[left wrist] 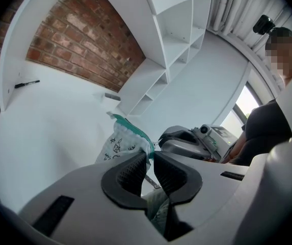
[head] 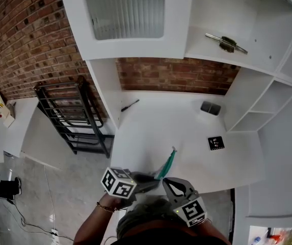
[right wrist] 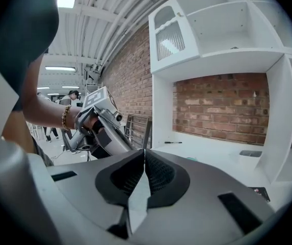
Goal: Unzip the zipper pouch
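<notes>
A white zipper pouch with small printed doodles and a teal zipper hangs over the front edge of the white desk. In the head view it shows as a teal strip, the pouch. My left gripper is shut on the pouch's near edge, just under the zipper. A small metal pull dangles below its fingers. In the head view the left gripper sits just left of the right gripper. My right gripper has its pads pressed together, and I see nothing between them. It is beside the pouch.
A black pen-like tool lies at the back left of the desk. A small dark tray and a square marker tag are at the right. A black metal rack stands left of the desk. Shelves above hold a metal tool.
</notes>
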`<state>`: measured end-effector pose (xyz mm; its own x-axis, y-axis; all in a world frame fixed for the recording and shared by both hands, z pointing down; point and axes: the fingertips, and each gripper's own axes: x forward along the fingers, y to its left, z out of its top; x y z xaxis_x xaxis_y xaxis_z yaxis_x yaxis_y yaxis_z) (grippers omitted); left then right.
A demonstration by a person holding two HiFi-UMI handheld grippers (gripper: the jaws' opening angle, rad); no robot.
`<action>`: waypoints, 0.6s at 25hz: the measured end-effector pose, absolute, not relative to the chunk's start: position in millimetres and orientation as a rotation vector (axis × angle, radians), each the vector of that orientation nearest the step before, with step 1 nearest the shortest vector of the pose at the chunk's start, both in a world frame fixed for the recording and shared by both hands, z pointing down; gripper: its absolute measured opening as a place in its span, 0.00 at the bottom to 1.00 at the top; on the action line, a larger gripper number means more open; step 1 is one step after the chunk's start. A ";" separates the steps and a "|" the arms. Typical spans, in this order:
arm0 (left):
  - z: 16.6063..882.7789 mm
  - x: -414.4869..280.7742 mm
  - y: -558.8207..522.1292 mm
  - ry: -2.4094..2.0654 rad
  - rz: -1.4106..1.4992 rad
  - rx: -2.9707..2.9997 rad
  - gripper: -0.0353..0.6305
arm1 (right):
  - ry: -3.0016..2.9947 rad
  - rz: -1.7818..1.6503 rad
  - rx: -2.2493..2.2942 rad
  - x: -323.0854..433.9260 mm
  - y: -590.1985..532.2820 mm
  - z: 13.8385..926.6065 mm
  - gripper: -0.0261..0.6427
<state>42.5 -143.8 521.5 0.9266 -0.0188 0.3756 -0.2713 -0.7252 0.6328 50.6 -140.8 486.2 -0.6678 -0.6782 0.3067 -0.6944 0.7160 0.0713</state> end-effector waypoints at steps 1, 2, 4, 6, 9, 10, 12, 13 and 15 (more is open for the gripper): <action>520.6 42.6 -144.7 -0.209 0.435 2.347 0.12 | -2.608 0.063 1.076 50.7 -142.2 485.3 0.05; 519.6 42.3 -145.5 -0.213 0.423 2.344 0.12 | -2.606 0.056 1.074 50.5 -143.5 484.5 0.05; 517.9 40.7 -147.5 -0.220 0.406 2.342 0.12 | -2.598 0.041 1.070 49.4 -146.0 483.5 0.05; 517.6 39.5 -149.9 -0.231 0.400 2.340 0.12 | -2.595 0.037 1.084 47.8 -149.0 483.8 0.05; 518.8 39.1 -154.5 -0.245 0.375 2.327 0.12 | -2.555 -0.017 1.118 46.3 -153.4 484.5 0.05; 518.9 39.5 -156.7 -0.249 0.362 2.320 0.12 | -2.520 -0.061 1.116 46.6 -154.9 484.1 0.05; 519.0 41.5 -161.3 -0.261 0.346 2.313 0.12 | -2.473 -0.112 1.122 48.1 -158.8 483.8 0.05; 519.3 42.7 -163.2 -0.268 0.346 2.312 0.12 | -2.464 -0.113 1.132 49.4 -160.8 484.3 0.05; 520.3 45.3 -165.7 -0.278 0.350 2.311 0.12 | -2.457 -0.102 1.152 52.3 -163.9 485.4 0.05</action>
<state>45.3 -165.7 520.3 0.9385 -0.0922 0.3327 -0.3030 -0.6819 0.6658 52.3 -163.9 485.4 -0.5667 -0.7490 0.3433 -0.7180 0.6533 0.2401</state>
